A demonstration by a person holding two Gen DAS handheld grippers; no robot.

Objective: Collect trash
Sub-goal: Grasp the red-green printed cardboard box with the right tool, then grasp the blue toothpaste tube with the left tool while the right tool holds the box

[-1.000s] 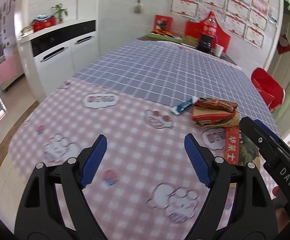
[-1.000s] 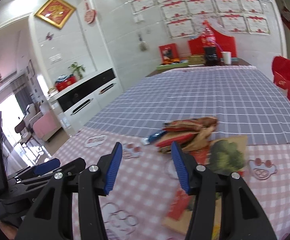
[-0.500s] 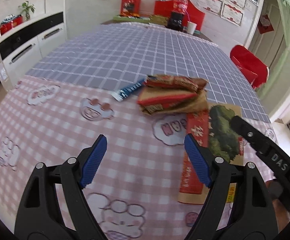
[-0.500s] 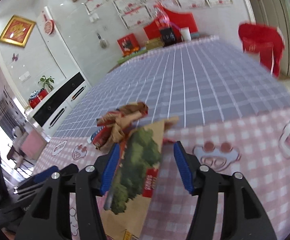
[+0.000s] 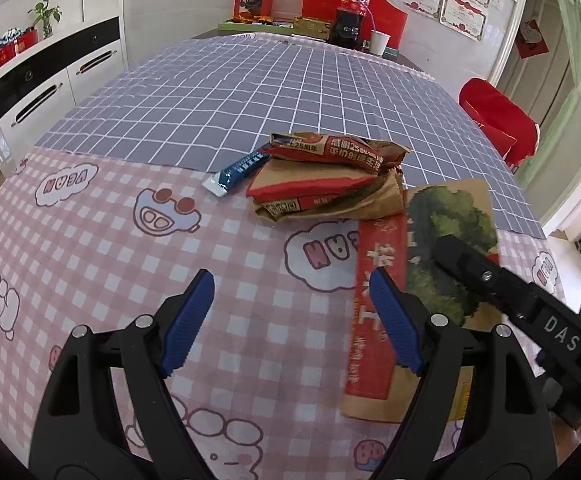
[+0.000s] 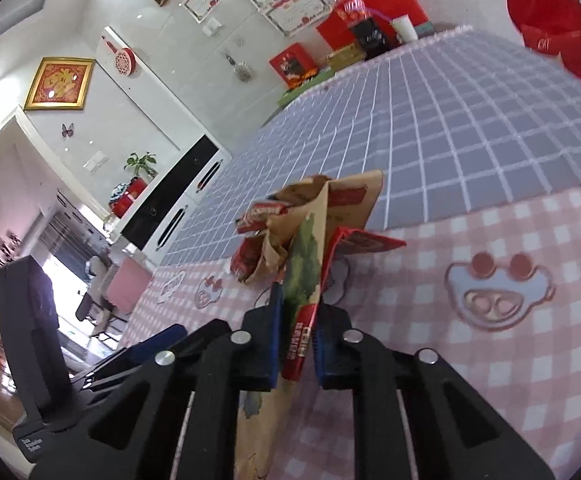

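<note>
A flat brown paper bag (image 5: 450,232) with a green tree picture and a red strip lies on the pink checked cloth, right of my left gripper (image 5: 290,320), which is open with only cloth between its fingers. Beyond the bag sits a pile of crumpled red and brown wrappers (image 5: 330,176), and a blue wrapper (image 5: 238,170) lies at its left. In the right wrist view my right gripper (image 6: 296,344) is closing on the near edge of the paper bag (image 6: 304,268), which stands tilted up between the pads. The wrappers (image 6: 262,220) are just behind it.
The table carries a pink cloth near me and a grey checked cloth (image 5: 290,92) farther back. A cola bottle (image 5: 352,8), a paper cup (image 5: 379,43) and red boxes stand at the far end. A red chair (image 5: 494,120) is on the right, a white cabinet (image 5: 50,76) on the left.
Both grippers came forward and down toward the trash. The right gripper rolled and its jaws closed onto the edge of the paper bag, tipping it up. The left gripper stayed open.
</note>
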